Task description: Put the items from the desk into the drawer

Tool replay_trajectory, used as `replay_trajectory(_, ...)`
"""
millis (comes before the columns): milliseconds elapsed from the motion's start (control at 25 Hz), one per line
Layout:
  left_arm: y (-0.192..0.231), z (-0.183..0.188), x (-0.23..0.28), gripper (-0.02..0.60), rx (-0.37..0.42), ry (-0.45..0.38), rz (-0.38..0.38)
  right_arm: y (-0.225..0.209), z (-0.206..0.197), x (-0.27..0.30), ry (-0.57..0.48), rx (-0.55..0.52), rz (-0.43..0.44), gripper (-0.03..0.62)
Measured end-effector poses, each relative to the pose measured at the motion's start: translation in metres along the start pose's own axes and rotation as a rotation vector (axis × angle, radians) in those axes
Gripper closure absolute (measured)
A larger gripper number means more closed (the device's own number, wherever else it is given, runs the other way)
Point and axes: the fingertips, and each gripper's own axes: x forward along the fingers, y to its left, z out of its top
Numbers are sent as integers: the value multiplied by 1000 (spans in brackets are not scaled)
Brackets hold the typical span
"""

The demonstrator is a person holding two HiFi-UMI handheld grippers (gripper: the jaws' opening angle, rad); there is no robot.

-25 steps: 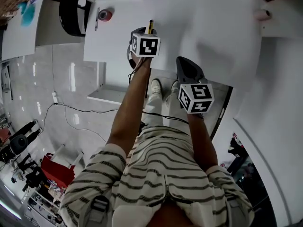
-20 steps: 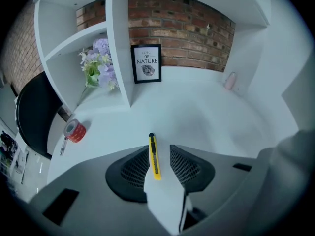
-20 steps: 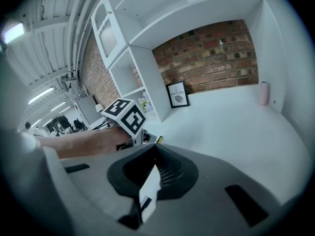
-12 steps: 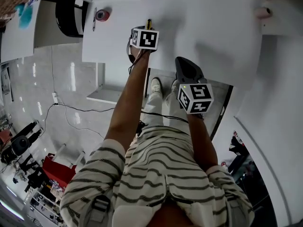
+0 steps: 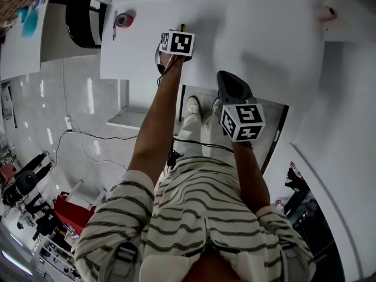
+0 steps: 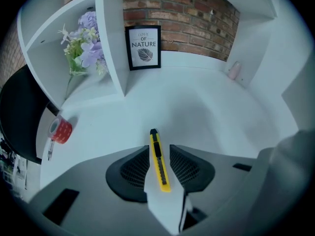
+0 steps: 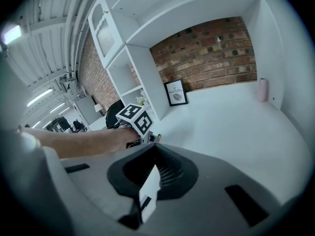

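The jaws of the left gripper are clamped on a slim yellow plastic utility knife. Its long axis runs along the jaws, and its black tip points away over the smooth white worktop. The right gripper has its ribbed black jaws pressed together on nothing, and a red tape roll lies farther off to the left.

The head view looks steeply down past a striped shirt onto the white surface. The left gripper view rides low over it, facing the red-brown brick wall. The right gripper view, farther back, shares that wall and the black-framed print.
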Motion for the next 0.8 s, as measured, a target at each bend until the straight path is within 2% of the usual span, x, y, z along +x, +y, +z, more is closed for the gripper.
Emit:
replay_trajectory(520,1,-5,12,453,-12,54,-45,-4,-4,2,25,-16,-19,583)
replay_trajectory(640,-1,-5,11,511,-28,51,-55,-3,-4,2,26,-17,-16,583)
replay_trajectory(800,-3,-6,10,512,-13,50,-36,-3,-4,0,25,-16,-20,583)
